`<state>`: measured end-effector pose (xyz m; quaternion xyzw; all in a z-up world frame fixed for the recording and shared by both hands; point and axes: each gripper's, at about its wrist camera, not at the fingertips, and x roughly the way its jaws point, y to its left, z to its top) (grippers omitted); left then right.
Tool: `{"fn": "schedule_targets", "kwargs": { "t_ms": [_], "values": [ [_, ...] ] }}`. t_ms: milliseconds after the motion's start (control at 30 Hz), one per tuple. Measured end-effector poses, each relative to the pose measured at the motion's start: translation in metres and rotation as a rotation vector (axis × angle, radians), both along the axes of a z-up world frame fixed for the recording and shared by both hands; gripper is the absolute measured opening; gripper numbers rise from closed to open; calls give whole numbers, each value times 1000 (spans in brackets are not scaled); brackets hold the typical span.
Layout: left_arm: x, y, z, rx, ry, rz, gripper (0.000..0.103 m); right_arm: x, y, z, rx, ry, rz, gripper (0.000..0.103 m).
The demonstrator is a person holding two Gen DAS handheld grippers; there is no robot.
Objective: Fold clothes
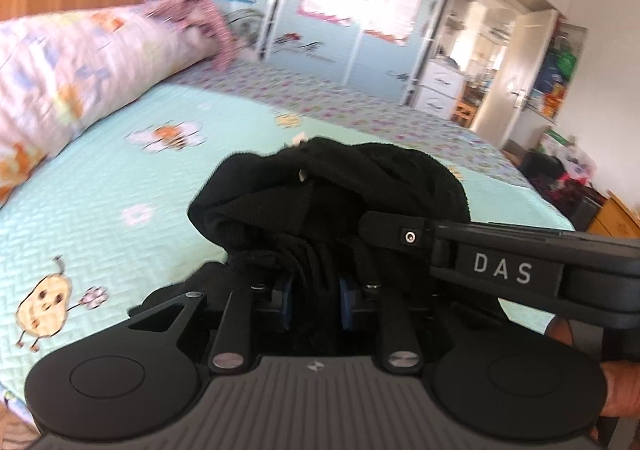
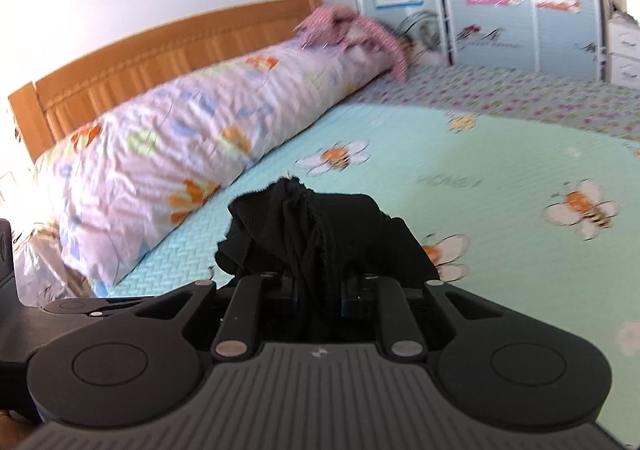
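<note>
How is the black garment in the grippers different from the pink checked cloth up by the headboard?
The black garment is plain and dark; the pink checked cloth is patterned and light. The black garment is bunched between the pads of the left gripper and the right gripper; the pink cloth lies loose, draped over the end of the long floral pillow. Both are crumpled, unfolded fabric.

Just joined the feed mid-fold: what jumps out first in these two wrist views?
A bunched black garment fills the centre of both views, pinched by the left gripper and the right gripper, whose fingers are shut on it above the bed. Behind lies a mint bedspread printed with bees. A long floral pillow lies along the wooden headboard, with a pink cloth heaped at its far end.
</note>
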<state>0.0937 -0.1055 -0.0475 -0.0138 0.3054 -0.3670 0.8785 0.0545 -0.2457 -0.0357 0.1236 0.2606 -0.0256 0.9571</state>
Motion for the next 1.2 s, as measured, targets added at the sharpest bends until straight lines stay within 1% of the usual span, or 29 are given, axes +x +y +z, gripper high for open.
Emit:
{"fn": "schedule_targets", "kwargs": {
  "t_ms": [267, 567, 833, 1100, 1200],
  "values": [
    [-47, -67, 29, -11, -70, -158, 23, -77, -54, 34, -17, -78, -137, 19],
    [-95, -145, 46, -41, -105, -324, 23, -160, -112, 60, -57, -135, -297, 19],
    [-136, -200, 54, -52, -119, -445, 23, -218, -151, 67, -82, -165, -432, 19],
    [-170, -235, 53, -56, -115, -541, 23, -254, -184, 66, -94, -164, -530, 19],
    [-184, -248, 51, -45, -111, -571, 23, -265, -195, 63, -94, -160, -566, 19]
  ]
}}
